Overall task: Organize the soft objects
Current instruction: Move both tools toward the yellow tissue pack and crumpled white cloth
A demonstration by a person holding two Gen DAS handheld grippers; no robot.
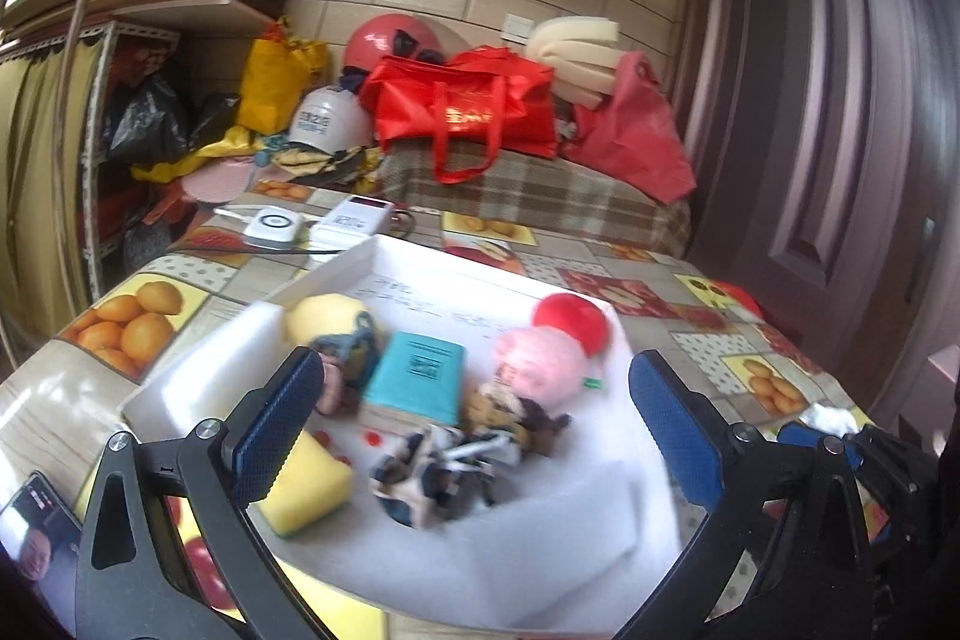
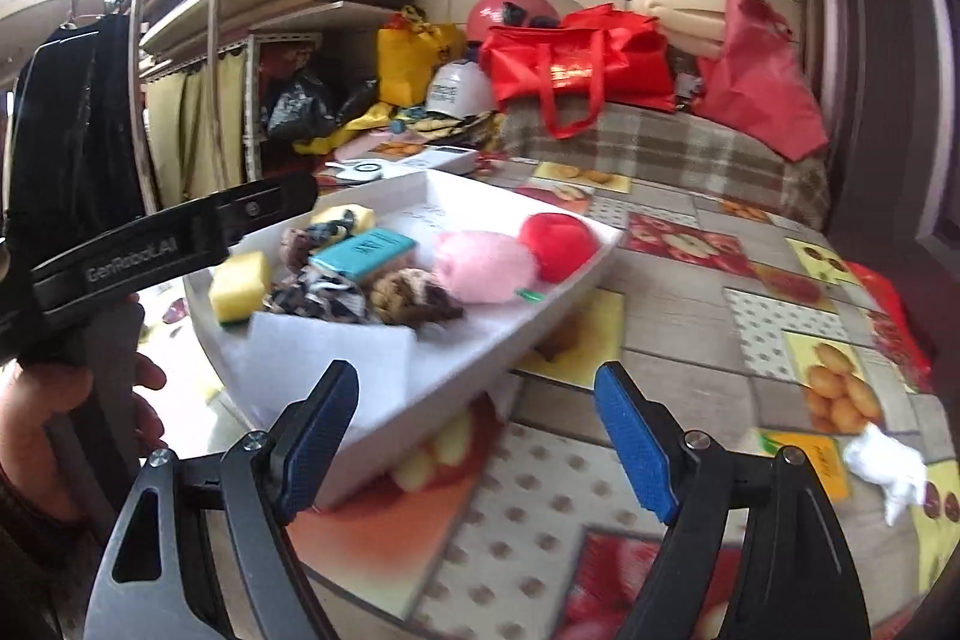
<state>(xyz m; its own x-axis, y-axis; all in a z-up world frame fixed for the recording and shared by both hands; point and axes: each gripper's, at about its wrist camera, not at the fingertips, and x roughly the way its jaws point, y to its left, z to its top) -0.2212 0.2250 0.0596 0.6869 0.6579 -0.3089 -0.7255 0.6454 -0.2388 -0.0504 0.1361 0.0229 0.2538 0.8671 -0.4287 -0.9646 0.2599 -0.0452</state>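
The left claw (image 1: 474,436) is spread wide and holds nothing; it hovers over the near end of the white tray (image 1: 372,262). Between its fingers lies a black-and-white patterned cloth bundle (image 1: 438,466), with a brown plush piece (image 1: 510,412) just beyond. By its left finger sits the yellow sponge (image 1: 306,490); ahead are the teal box (image 1: 417,376), the pink plush (image 1: 540,364) and the red ball (image 1: 570,322).

The right claw (image 2: 477,436) is also wide open and empty, above the table (image 2: 660,340) just beside the tray's near corner. To its right, well apart, lies a crumpled white tissue (image 2: 888,466).
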